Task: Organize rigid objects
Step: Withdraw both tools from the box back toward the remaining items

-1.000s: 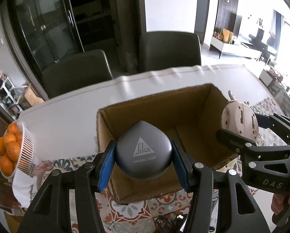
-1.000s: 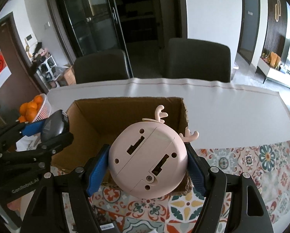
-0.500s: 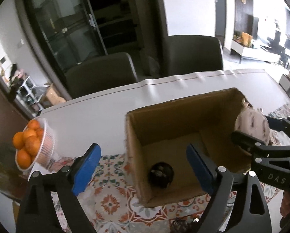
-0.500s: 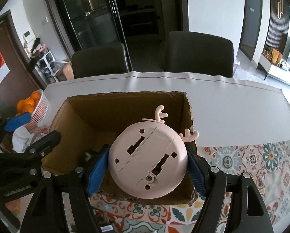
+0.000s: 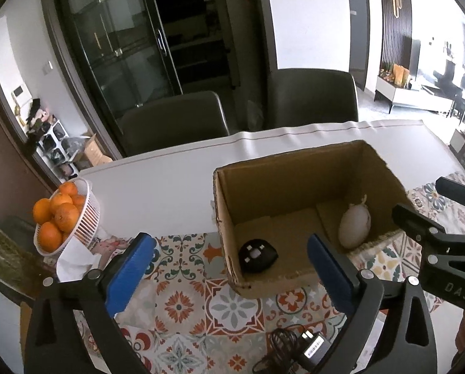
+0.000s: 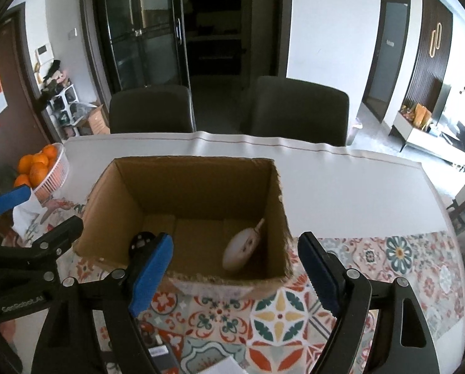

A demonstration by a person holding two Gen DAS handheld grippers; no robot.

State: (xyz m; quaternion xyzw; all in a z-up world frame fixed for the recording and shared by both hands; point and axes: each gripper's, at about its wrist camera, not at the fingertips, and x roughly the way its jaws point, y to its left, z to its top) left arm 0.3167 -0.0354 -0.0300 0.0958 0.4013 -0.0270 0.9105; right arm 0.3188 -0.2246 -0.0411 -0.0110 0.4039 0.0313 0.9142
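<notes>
Left wrist view: your left gripper (image 5: 229,268), jaws opening and empty, hangs nearest the black dome-shaped plastic gadget (image 5: 258,255) lying in the brown cardboard box (image 5: 294,168), directly ahead.

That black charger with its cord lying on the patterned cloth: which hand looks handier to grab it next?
Probably the left. The charger lies just below the left gripper, whose jaws are opening with nothing between them. The right gripper is empty too, but the charger is not plainly seen in its view.

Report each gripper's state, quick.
Left gripper: jaws opening, empty; grey gadget lies in the box.
Right gripper: jaws opening, empty; pink toy lies in the box.
</notes>
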